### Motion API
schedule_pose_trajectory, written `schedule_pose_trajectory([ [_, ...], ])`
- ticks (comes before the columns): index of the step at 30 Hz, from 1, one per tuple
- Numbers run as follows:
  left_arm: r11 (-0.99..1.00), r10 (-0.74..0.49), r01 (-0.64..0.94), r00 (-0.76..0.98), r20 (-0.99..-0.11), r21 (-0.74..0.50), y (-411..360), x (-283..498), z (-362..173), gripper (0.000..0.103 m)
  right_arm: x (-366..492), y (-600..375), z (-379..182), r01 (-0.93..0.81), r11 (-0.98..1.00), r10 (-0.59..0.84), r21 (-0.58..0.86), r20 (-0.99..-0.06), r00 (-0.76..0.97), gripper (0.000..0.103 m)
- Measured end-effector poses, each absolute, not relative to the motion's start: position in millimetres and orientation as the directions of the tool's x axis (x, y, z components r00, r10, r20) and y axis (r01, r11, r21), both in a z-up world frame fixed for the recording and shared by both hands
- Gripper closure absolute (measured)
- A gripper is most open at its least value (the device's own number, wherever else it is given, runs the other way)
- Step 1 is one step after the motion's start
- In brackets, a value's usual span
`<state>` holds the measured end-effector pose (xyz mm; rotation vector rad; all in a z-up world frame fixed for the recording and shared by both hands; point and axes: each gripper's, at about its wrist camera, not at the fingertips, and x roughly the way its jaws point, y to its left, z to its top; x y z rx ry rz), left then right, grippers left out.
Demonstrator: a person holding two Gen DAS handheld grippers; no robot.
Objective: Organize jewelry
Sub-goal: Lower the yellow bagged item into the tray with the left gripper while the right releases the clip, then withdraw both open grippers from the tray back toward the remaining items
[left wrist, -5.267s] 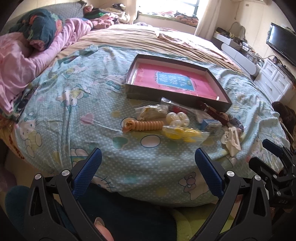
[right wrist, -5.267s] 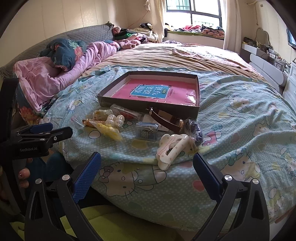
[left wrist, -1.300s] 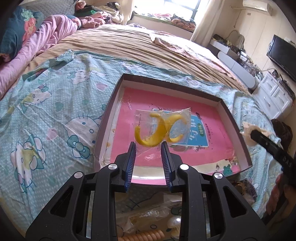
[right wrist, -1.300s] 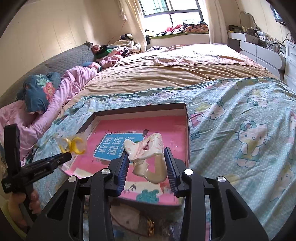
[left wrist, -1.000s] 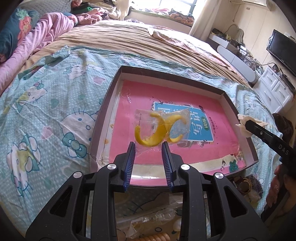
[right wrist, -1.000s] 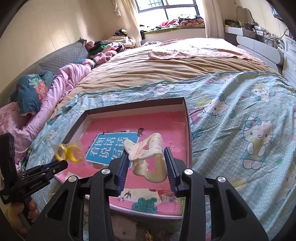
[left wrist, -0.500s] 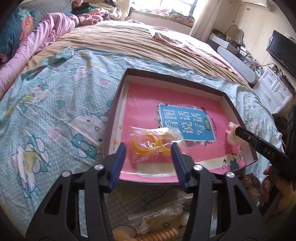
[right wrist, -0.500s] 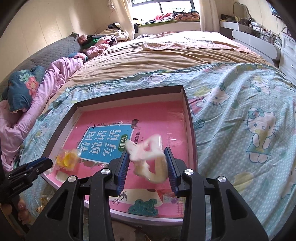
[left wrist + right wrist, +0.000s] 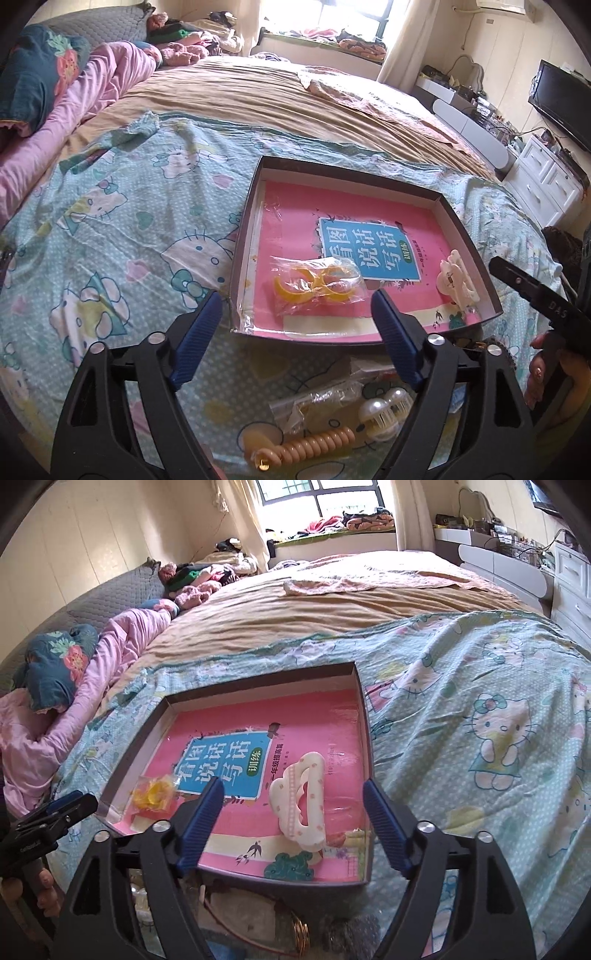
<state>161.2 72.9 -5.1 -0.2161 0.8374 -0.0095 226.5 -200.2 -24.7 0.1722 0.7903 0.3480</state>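
- Left tool [image 9: 295,325] and right tool [image 9: 291,812]: jaws opening, both released.
- Bagged yellow earrings [image 9: 317,284] lie lower centre in the box [image 9: 236,258]; hair claw [image 9: 299,801] lies lower right.
- Risk: a withdrawing finger could snag the bag and drag it out.

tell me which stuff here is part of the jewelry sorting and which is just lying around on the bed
Part of the job:
- box
- bag of yellow hoops, in the box
- cream hair claw clip, in the box
- spiral hair tie, pearl clips, gold bangles, not yet in the box

Just lying about:
- pink blanket
- floral pillow
- clothes pile
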Motion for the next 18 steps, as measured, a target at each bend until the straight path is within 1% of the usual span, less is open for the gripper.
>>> schedule_pose_trajectory([
  [1, 0.978, -0.094, -0.076, 0.673, -0.734, -0.195, 73, 160, -4, 0.023, 225, -202, -22, -0.24, 0.93, 0.367, 0.279, -0.659, 0.656, 0.017],
  [5, 0.979, -0.098, -0.066, 0.673, -0.733, -0.192, 72, 154, 1, 0.022, 218, -206, -14, -0.244, 0.929, 0.369, 0.279, -0.65, 0.664, 0.014],
  [8, 0.978, -0.104, -0.063, 0.68, -0.726, -0.199, 72, 149, 5, 0.018, 212, -207, -8, -0.254, 0.929, 0.369, 0.268, -0.641, 0.673, 0.013],
  [12, 0.979, -0.103, -0.057, 0.688, -0.719, -0.194, 70, 142, 9, 0.017, 204, -209, -1, -0.264, 0.928, 0.372, 0.261, -0.631, 0.681, 0.012],
  [15, 0.981, -0.094, -0.059, 0.693, -0.715, -0.186, 69, 139, 12, 0.013, 198, -211, 4, -0.27, 0.928, 0.371, 0.255, -0.624, 0.688, 0.01],
  [18, 0.98, -0.087, -0.069, 0.695, -0.713, -0.187, 71, 137, 15, 0.013, 194, -212, 8, -0.272, 0.929, 0.369, 0.25, -0.621, 0.691, 0.008],
])
